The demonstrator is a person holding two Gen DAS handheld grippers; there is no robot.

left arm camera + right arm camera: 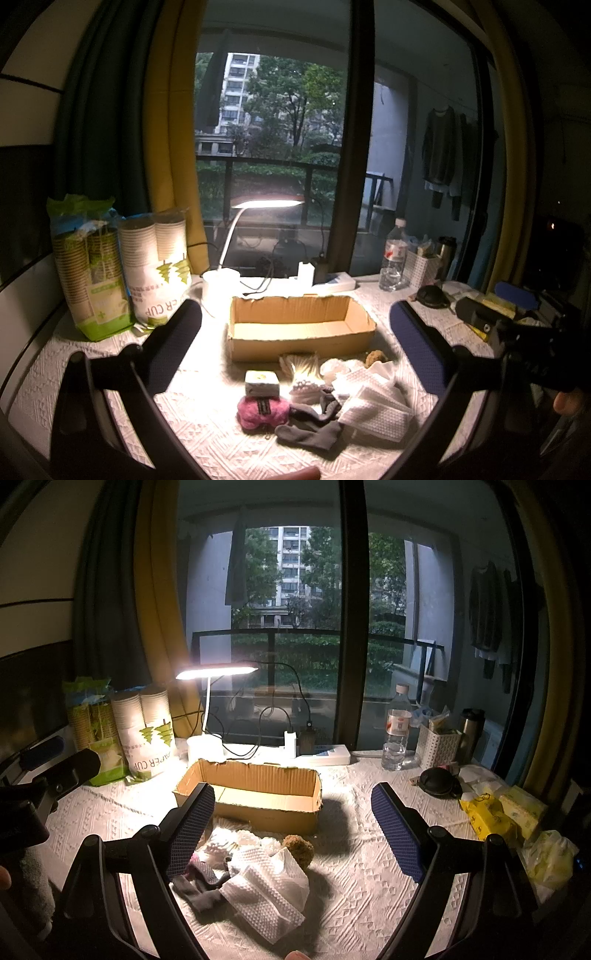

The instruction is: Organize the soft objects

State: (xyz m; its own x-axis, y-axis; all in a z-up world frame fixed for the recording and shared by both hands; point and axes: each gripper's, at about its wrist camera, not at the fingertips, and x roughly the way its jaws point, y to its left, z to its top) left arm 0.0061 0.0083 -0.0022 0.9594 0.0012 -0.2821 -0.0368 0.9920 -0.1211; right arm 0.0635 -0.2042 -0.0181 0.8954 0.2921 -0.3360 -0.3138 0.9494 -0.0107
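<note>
Both tools hover above the surface (92,354) with fingers spread wide and hold nothing: the left tool (295,343) and the right tool (293,830); the soft objects lie in a pile near the open cardboard box (299,328): a pink piece (262,410), grey socks (314,424), white tissues (269,890); a lit lamp (218,672) stands far left.

Corrugated cardboard box (301,326) is showing matt, ragged edges ahead of the fingers; embossed paper towels (267,890) and knitted grey socks (314,424) are lying between them.
</note>
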